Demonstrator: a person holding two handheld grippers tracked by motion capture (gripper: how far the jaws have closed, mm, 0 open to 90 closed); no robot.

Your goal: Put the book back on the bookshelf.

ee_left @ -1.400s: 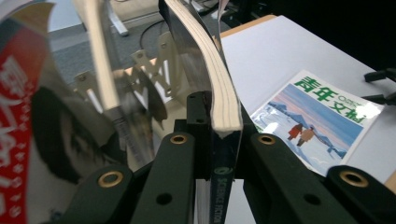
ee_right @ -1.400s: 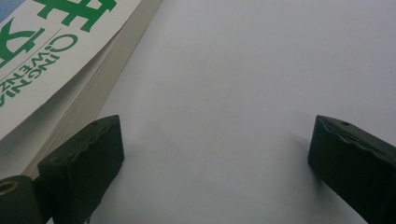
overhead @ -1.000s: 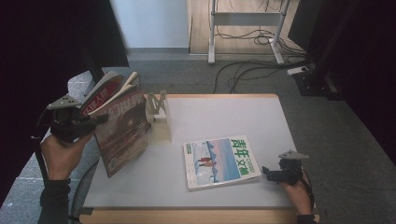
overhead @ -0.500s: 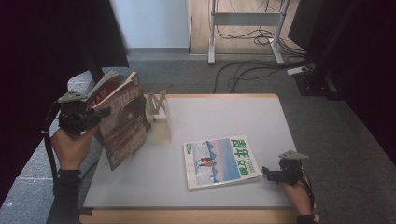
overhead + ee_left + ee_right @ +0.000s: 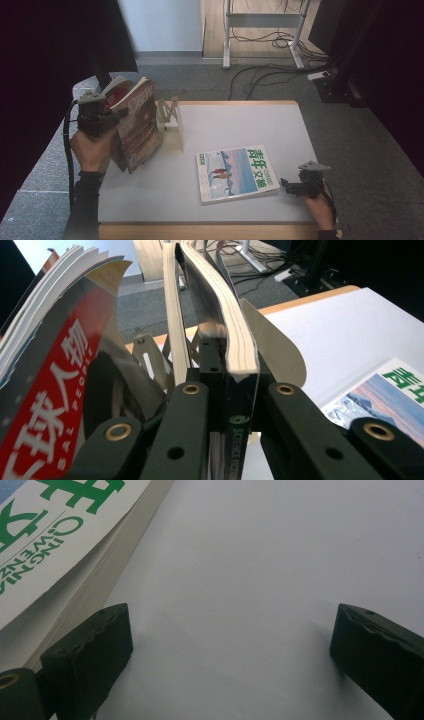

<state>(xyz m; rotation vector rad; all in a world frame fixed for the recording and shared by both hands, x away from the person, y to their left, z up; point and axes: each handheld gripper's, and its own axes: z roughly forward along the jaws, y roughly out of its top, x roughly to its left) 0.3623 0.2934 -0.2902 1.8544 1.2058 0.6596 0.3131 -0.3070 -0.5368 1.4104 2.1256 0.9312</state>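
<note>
My left gripper (image 5: 112,117) (image 5: 237,390) is shut on the dark spine of a thick magazine (image 5: 137,130) (image 5: 240,345), which it holds upright over the table's left edge. A red-covered magazine (image 5: 50,375) fans out beside it, outside the jaw. Right behind them stands a pale wooden rack (image 5: 170,125) (image 5: 150,357). A magazine with a blue picture and green characters (image 5: 235,172) (image 5: 55,535) lies flat at the front of the table. My right gripper (image 5: 287,186) (image 5: 230,640) rests open just right of its corner, with nothing between its jaws.
The grey-white table (image 5: 240,125) has a wooden edge. Beyond it lies grey carpet with cables (image 5: 260,65) and a metal stand's legs (image 5: 227,60). Dark curtains hang at both sides.
My left hand has carried the upright magazines to the right and slightly down, closer to the wooden rack. The right gripper and the flat magazine have not moved.
</note>
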